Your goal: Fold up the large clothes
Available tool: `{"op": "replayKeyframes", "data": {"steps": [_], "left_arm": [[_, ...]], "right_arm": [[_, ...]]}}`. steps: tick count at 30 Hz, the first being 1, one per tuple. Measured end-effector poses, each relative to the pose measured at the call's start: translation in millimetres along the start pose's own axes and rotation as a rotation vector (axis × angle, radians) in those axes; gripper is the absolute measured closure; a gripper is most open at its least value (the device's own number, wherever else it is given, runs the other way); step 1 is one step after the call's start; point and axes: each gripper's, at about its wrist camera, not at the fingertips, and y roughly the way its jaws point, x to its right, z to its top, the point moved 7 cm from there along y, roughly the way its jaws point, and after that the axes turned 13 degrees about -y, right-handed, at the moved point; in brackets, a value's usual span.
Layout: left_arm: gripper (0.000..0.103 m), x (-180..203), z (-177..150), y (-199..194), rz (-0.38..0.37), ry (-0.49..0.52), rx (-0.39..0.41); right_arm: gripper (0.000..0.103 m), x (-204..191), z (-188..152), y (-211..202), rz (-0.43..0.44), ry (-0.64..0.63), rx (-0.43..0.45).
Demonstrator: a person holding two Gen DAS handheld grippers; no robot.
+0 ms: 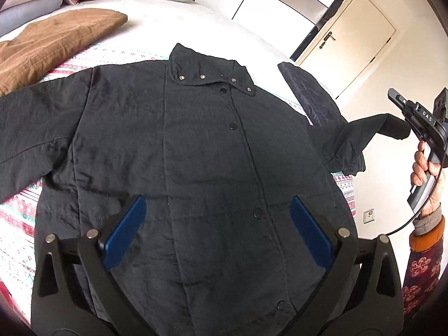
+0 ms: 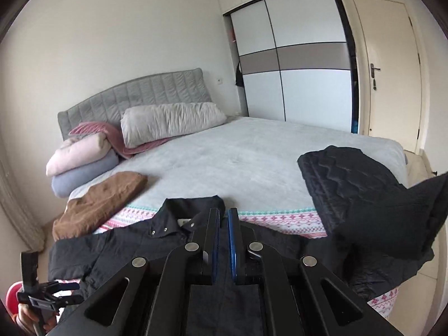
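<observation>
A black snap-front jacket [image 1: 196, 140] lies spread face up on the bed, collar toward the far side; the right wrist view shows its collar and shoulder [image 2: 126, 246]. My left gripper [image 1: 218, 204] hovers open above the jacket's lower front, with nothing between its blue pads. It also shows low on the left in the right wrist view [image 2: 75, 292]. The jacket's right sleeve [image 1: 364, 137] is lifted off the bed toward my right gripper [image 1: 396, 98], held up at the right edge. The right gripper's pads [image 2: 223, 212] stand shut, with no cloth seen between them; the raised sleeve [image 2: 392, 218] hangs to their right.
A folded brown garment [image 1: 56, 39] lies at the far left of the bed. A dark quilted garment [image 1: 308, 92] sits at the far right edge. Pillows and folded blankets [image 2: 168, 123] pile by the grey headboard. A wardrobe [image 2: 294, 70] and a door [image 2: 389, 70] stand beyond.
</observation>
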Motion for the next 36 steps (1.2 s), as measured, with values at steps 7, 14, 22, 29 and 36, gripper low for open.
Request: {"op": "replayKeyframes", "data": {"steps": [7, 14, 22, 29, 36], "left_arm": [[0.001, -6, -17, 9, 0.068, 0.073, -0.033], [0.001, 1, -27, 21, 0.077, 0.099, -0.062], [0.001, 19, -38, 29, 0.075, 0.104, -0.082], [0.001, 26, -46, 28, 0.102, 0.104, -0.085], [0.001, 28, -53, 30, 0.126, 0.101, -0.097]], "right_arm": [[0.042, 55, -62, 13, -0.111, 0.108, -0.119], [0.034, 188, -146, -38, -0.273, 0.373, -0.188], [0.029, 278, -261, -83, -0.314, 0.697, -0.205], [0.029, 297, -353, -67, -0.187, 0.985, -0.148], [0.029, 310, -401, -47, -0.085, 1.199, -0.01]]}}
